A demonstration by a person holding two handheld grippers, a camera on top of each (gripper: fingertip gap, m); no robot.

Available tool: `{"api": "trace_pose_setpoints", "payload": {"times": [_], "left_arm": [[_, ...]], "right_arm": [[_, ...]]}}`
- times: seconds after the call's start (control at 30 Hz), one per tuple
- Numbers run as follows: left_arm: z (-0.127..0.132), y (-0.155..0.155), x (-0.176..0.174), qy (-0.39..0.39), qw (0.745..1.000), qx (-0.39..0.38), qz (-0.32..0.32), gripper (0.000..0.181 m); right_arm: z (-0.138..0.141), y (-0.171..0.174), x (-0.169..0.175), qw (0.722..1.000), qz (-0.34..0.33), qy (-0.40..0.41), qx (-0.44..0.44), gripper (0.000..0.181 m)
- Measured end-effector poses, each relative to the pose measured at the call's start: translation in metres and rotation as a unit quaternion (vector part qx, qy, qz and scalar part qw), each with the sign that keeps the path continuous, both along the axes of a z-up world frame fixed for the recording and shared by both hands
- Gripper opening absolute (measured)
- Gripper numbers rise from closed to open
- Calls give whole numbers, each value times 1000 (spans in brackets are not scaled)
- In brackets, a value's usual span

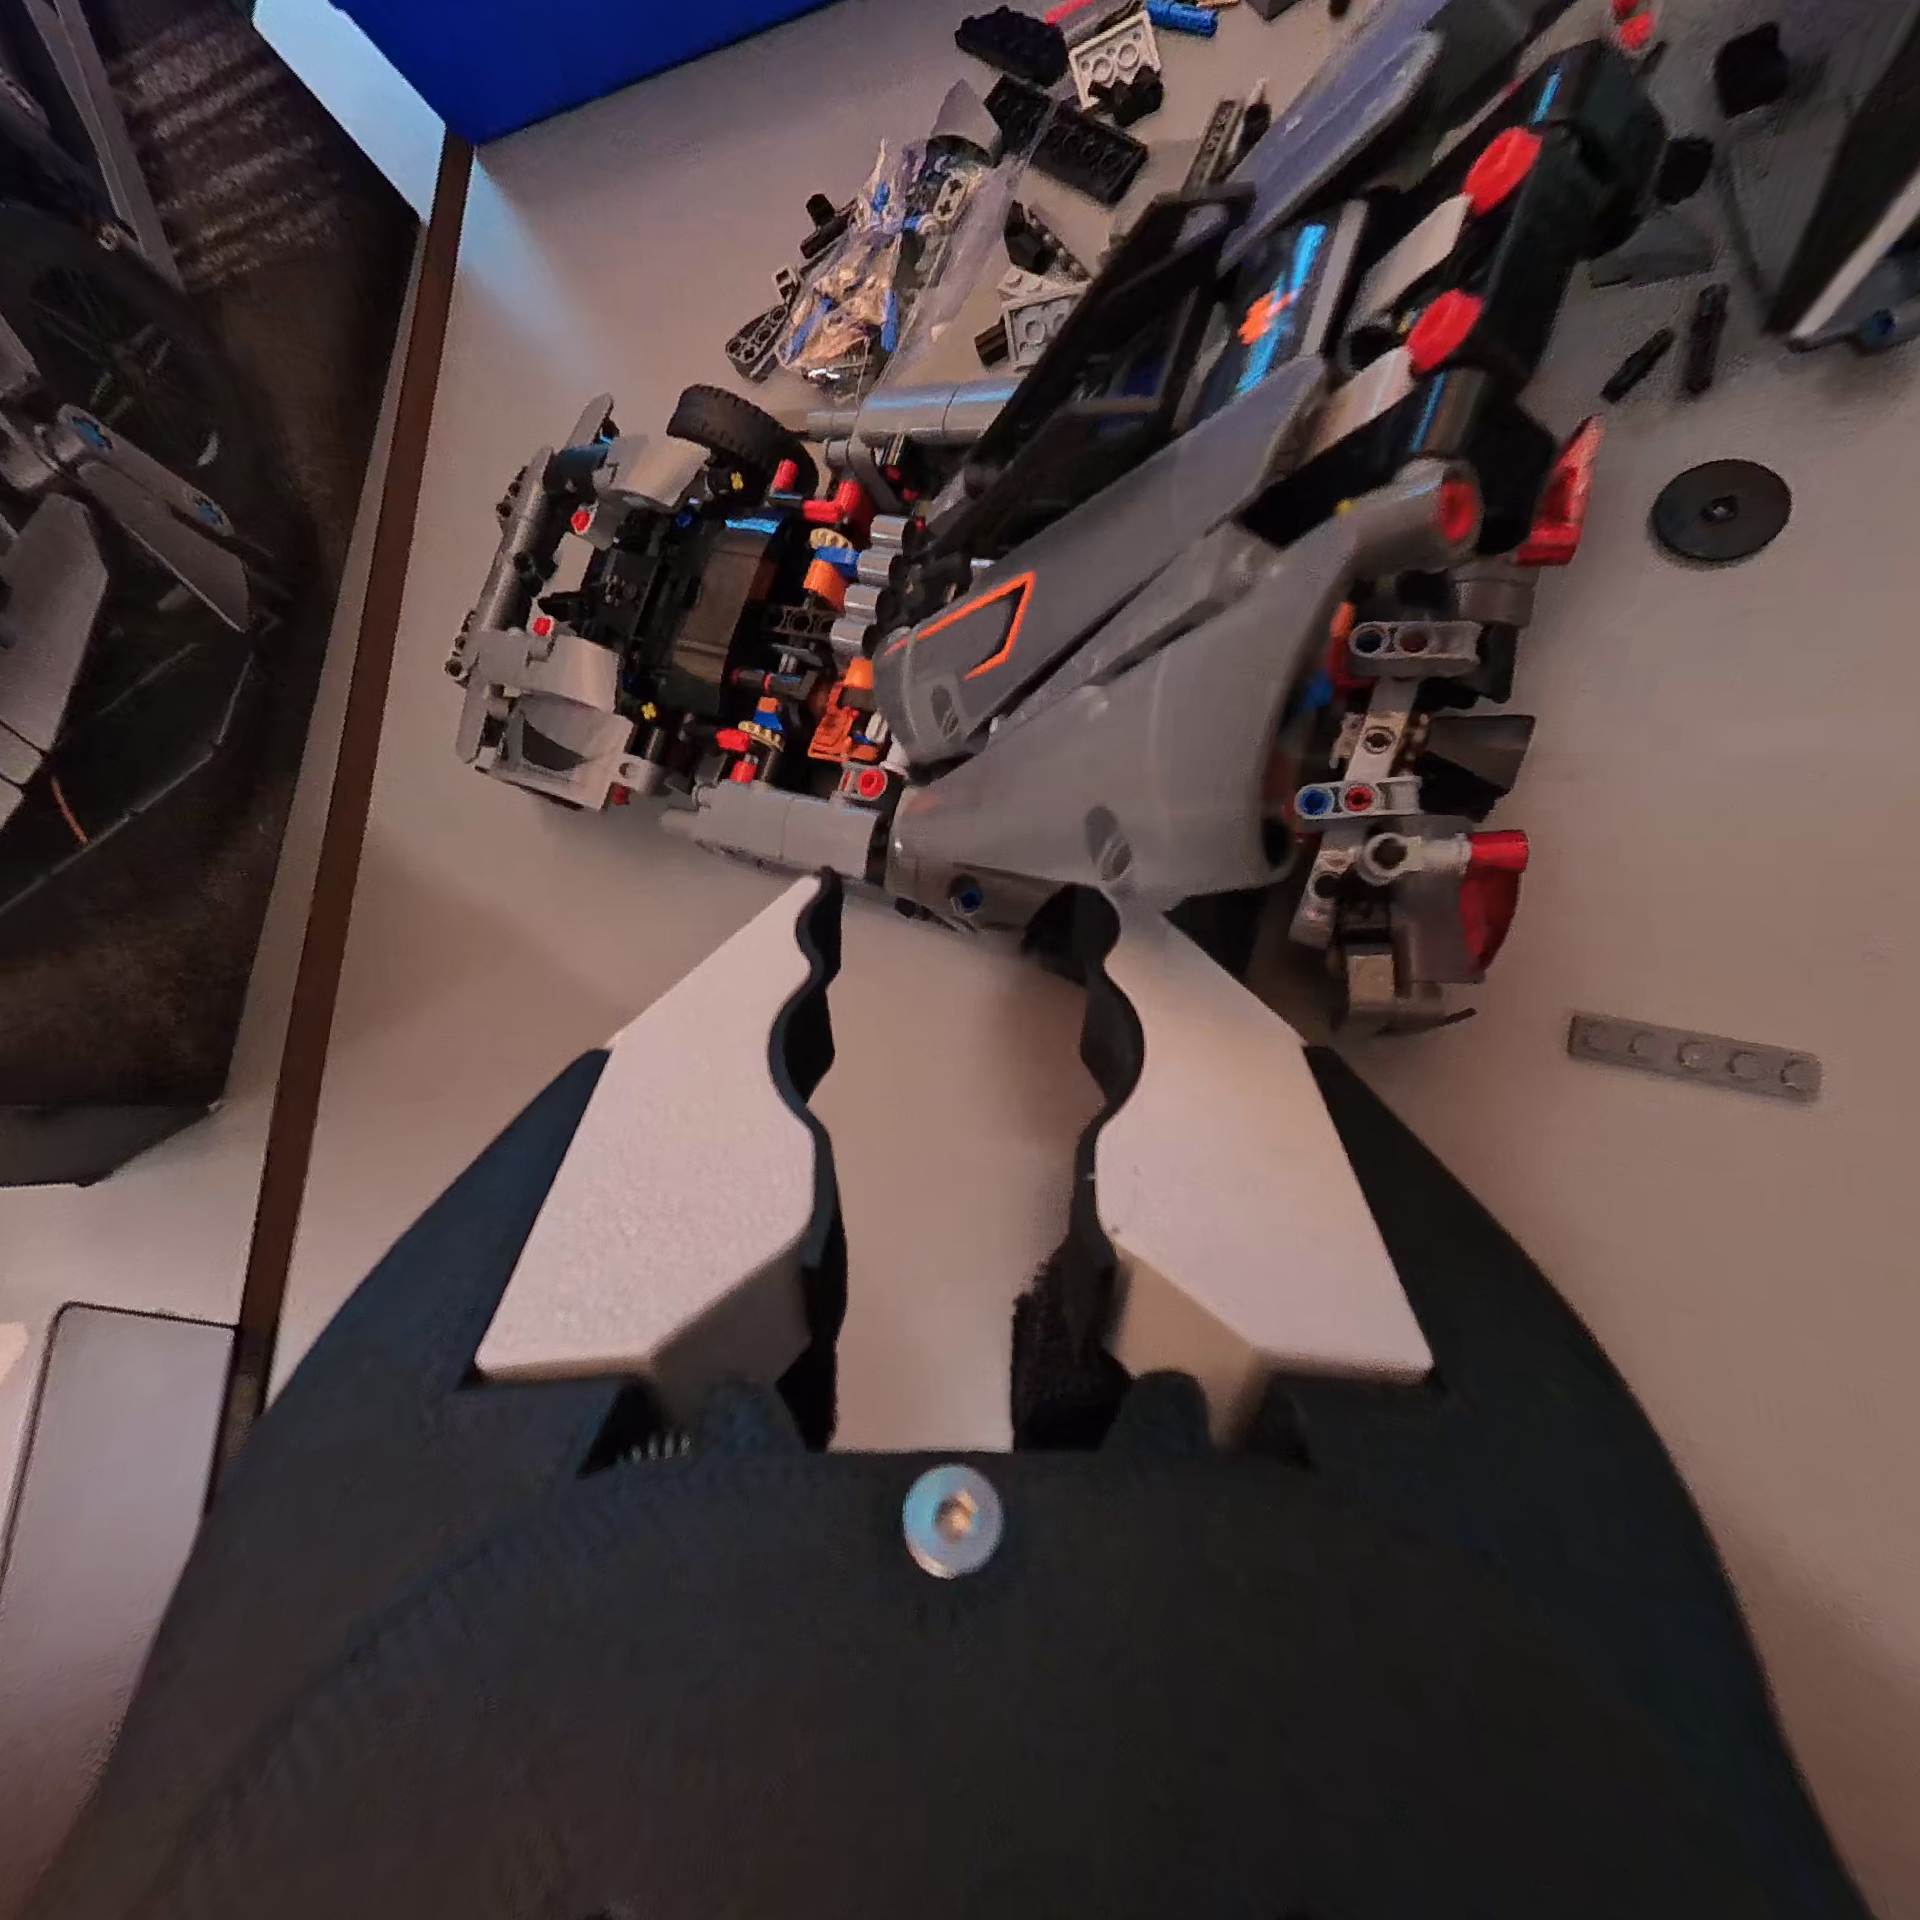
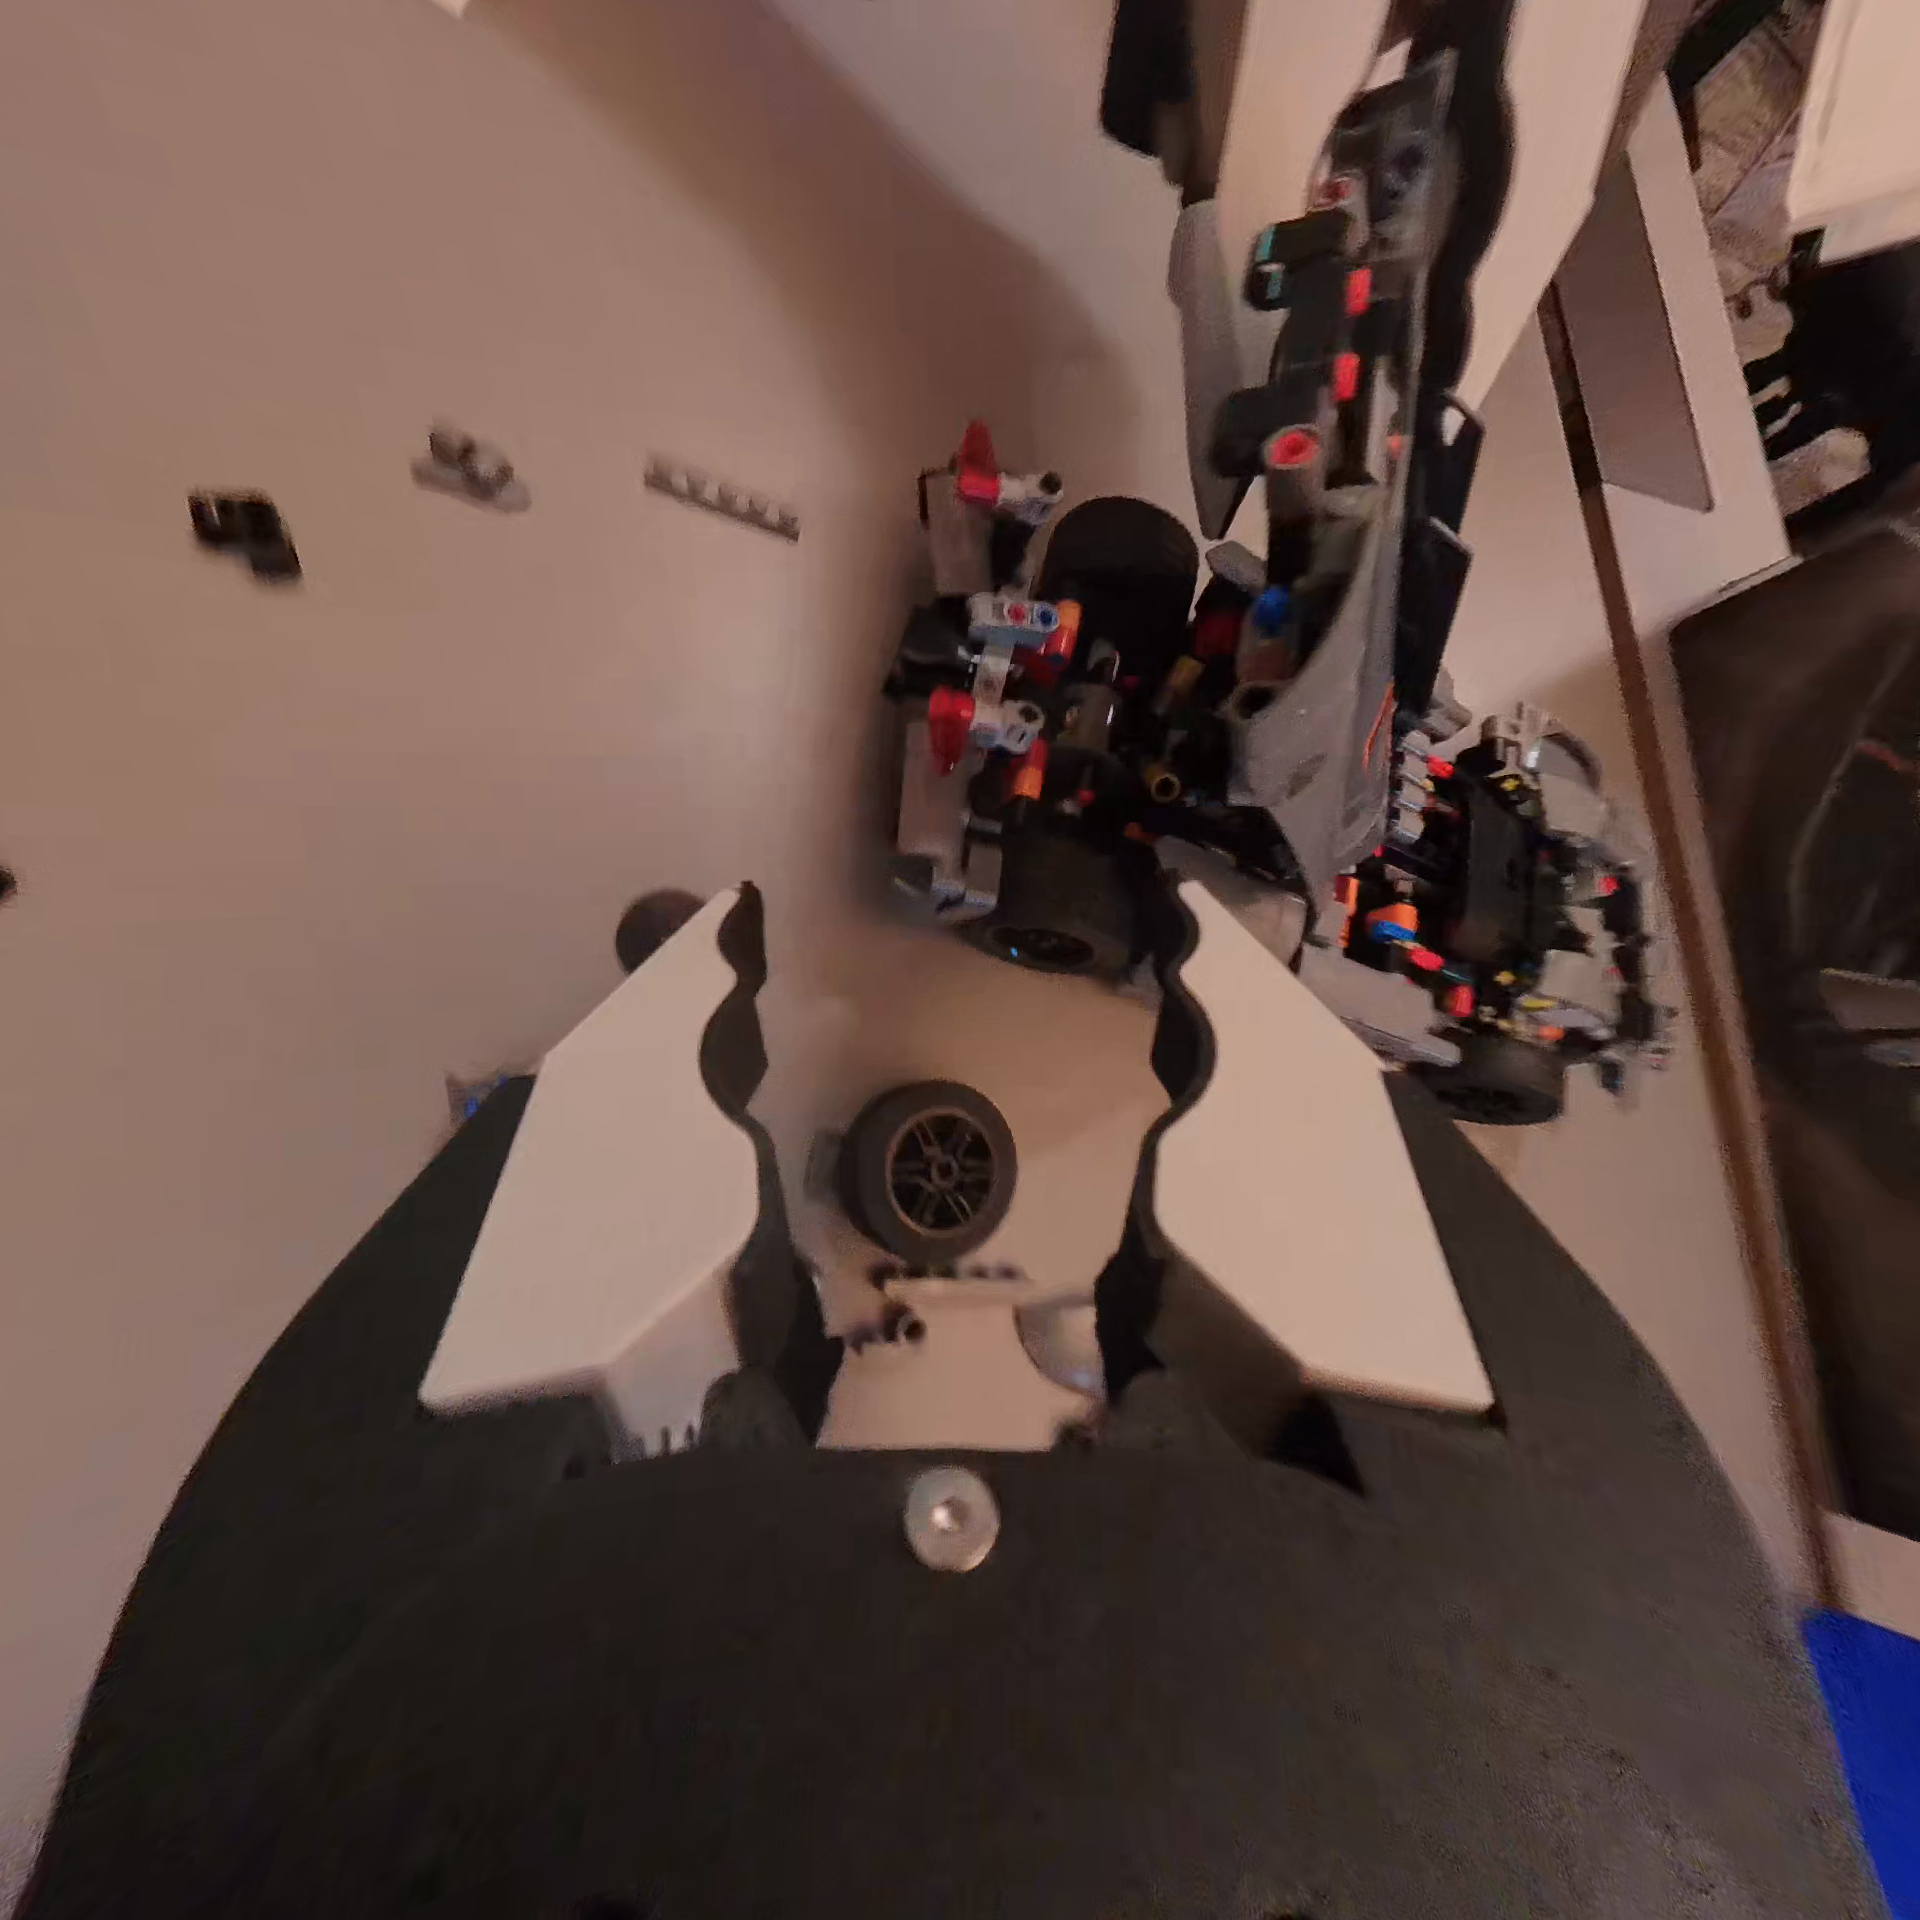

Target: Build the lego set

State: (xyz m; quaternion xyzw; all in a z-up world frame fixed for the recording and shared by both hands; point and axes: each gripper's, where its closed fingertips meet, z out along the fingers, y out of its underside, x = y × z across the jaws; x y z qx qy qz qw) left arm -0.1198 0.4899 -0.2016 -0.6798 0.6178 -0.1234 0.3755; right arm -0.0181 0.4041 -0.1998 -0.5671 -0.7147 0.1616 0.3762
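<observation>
In your left wrist view, your left gripper (image 1: 961, 904) is spread apart and holds nothing, its tips just short of the grey lego car (image 1: 935, 623) lying on the white table (image 1: 1662, 1351). A grey studded plate (image 1: 1694, 1055) lies right of the car, a bag of parts (image 1: 883, 270) beyond it.

In your right wrist view, your right gripper (image 2: 966, 914) gapes wide and empty. A loose black wheel (image 2: 935, 1169) sits on the table between its fingers, nearer you than the car (image 2: 1247, 748).
</observation>
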Motion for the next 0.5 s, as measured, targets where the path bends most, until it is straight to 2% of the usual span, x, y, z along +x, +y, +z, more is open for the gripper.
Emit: {"api": "trace_pose_setpoints", "payload": {"times": [0.1,0.17,0.33,0.4,0.5], "left_arm": [[-3,0,1,-14,1000,-23,1,46],[-5,1,2,-23,999,-36,3,48],[-11,-1,7,-35,998,-58,3,48],[-13,-1,8,-35,997,-64,6,47],[-11,-1,10,-49,996,-73,8,46]], "right_arm": [[-1,2,9,992,28,-63,103,91],[-6,2,14,978,46,-119,166,92],[-28,0,2,943,85,-210,244,101],[-32,7,-6,931,83,-224,277,94],[-32,18,-13,916,78,-244,308,91]]}}
